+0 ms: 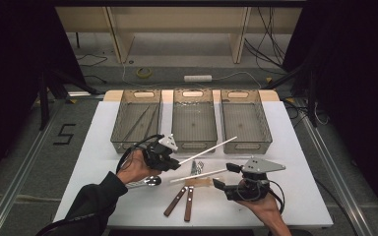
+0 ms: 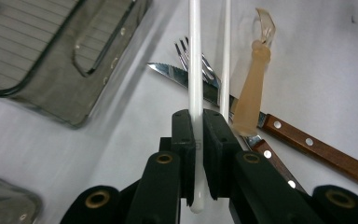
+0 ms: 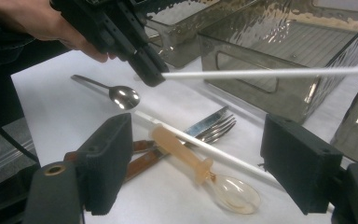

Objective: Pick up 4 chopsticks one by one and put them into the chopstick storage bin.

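My left gripper (image 1: 177, 162) (image 2: 199, 121) (image 3: 147, 70) is shut on the end of a white chopstick (image 1: 209, 148) (image 2: 195, 56) (image 3: 270, 73). The stick is lifted off the table and points toward the trays. A second white chopstick (image 1: 199, 175) (image 2: 225, 46) (image 3: 223, 156) lies on the table across a fork (image 2: 191, 51) (image 3: 214, 130) and a wooden-handled knife (image 1: 177, 201) (image 2: 317, 151). An amber plastic spoon (image 2: 254, 88) (image 3: 186, 154) rests beside it. My right gripper (image 1: 225, 175) (image 3: 200, 140) hovers open just over these utensils, holding nothing.
Three smoky clear trays stand in a row at the back: left (image 1: 133, 142) with long thin utensils inside, middle (image 1: 194, 145), right (image 1: 248, 146). A metal spoon (image 1: 152, 181) (image 3: 123, 97) lies under my left hand. The white tabletop (image 1: 295, 187) is bare at right.
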### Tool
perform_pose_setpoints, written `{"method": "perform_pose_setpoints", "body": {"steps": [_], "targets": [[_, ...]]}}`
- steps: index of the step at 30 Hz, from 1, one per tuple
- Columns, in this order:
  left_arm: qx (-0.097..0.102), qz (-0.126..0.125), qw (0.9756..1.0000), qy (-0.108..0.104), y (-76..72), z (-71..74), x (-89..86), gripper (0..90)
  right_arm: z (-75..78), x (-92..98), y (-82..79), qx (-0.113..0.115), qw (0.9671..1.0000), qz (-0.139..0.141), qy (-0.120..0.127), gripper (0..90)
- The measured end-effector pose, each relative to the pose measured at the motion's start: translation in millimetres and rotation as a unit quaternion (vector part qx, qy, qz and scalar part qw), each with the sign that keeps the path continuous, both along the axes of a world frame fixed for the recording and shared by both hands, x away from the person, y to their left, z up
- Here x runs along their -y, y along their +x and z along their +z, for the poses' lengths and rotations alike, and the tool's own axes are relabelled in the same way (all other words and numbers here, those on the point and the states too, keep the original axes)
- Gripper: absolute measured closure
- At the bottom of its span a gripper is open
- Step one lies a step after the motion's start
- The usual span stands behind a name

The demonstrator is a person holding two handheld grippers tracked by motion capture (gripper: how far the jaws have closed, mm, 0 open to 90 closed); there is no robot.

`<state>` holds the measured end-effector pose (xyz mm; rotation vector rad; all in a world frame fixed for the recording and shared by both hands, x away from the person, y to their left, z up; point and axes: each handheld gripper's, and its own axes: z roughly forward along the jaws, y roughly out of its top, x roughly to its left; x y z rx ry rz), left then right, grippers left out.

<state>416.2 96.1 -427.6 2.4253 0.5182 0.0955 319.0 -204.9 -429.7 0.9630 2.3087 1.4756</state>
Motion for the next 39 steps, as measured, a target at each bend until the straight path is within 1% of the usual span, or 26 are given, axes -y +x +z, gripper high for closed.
{"method": "perform_pose_setpoints", "body": {"steps": [4, 6, 9, 12, 13, 18, 23, 26, 30, 31, 33, 34, 36, 37, 39], "targets": [[0.0, 0.015, 0.9997, -0.021, 1.9, 5.8, -7.7, 83.5, 0.3, -0.1, -0.2, 0.001, 1.0, 0.0, -0.001, 26.3], [-0.002, 0.02, 0.9994, -0.027, 3.2, 9.1, -12.4, 83.5, 0.3, 0.1, 0.0, 0.002, 1.0, -0.001, 0.0, 26.3], [0.001, 0.03, 0.9989, -0.036, 5.1, 13.7, -19.5, 83.5, 0.2, 0.1, -0.1, 0.002, 1.0, -0.001, -0.001, 26.3], [0.002, 0.043, 0.9978, -0.05, 6.8, 17.8, -26.1, 83.5, 0.0, -0.1, 0.0, 0.001, 1.0, -0.001, 0.0, 26.3], [0.006, 0.045, 0.9977, -0.05, 7.6, 19.3, -28.5, 83.5, -0.1, -0.2, 0.0, 0.001, 1.0, -0.001, -0.001, 26.3], [0.01, 0.061, 0.9964, -0.058, 11.4, 25.9, -39.2, 83.5, -0.3, -0.4, 0.2, -0.001, 1.0, -0.001, -0.001, 26.3], [0.013, 0.081, 0.9941, -0.071, 15.1, 30.7, -50.0, 83.5, -0.4, -0.4, 0.2, -0.002, 1.0, -0.002, -0.001, 26.3], [0.016, 0.087, 0.9932, -0.075, 16.6, 33.1, -55.2, 83.5, -0.2, -0.3, 0.4, -0.001, 1.0, -0.002, 0.001, 26.3], [0.017, 0.096, 0.9923, -0.077, 18.5, 35.5, -61.0, 83.5, -0.3, -0.5, 0.5, -0.001, 1.0, -0.002, 0.0, 26.3], [0.02, 0.099, 0.9917, -0.079, 19.1, 35.4, -62.2, 83.5, -0.3, -0.5, 0.5, -0.002, 1.0, -0.003, 0.001, 26.3], [0.019, 0.105, 0.9913, -0.078, 20.3, 36.1, -65.1, 83.5, -0.5, -0.5, 0.6, -0.002, 1.0, -0.002, 0.0, 26.3], [0.022, 0.109, 0.9906, -0.08, 21.1, 36.1, -66.5, 83.5, -0.5, -0.5, 0.6, -0.002, 1.0, -0.002, 0.0, 26.3], [0.021, 0.113, 0.9901, -0.081, 22.3, 36.9, -69.9, 83.5, -0.5, -0.3, 0.8, -0.001, 1.0, -0.002, 0.0, 26.3], [0.02, 0.119, 0.9892, -0.083, 22.7, 37.1, -71.3, 83.5, -0.6, -0.4, 0.8, -0.002, 1.0, -0.002, 0.001, 26.3], [0.023, 0.125, 0.9884, -0.083, 24.4, 37.7, -74.7, 83.5, -0.8, -0.3, 0.9, -0.001, 1.0, -0.002, 0.0, 26.3]]}}
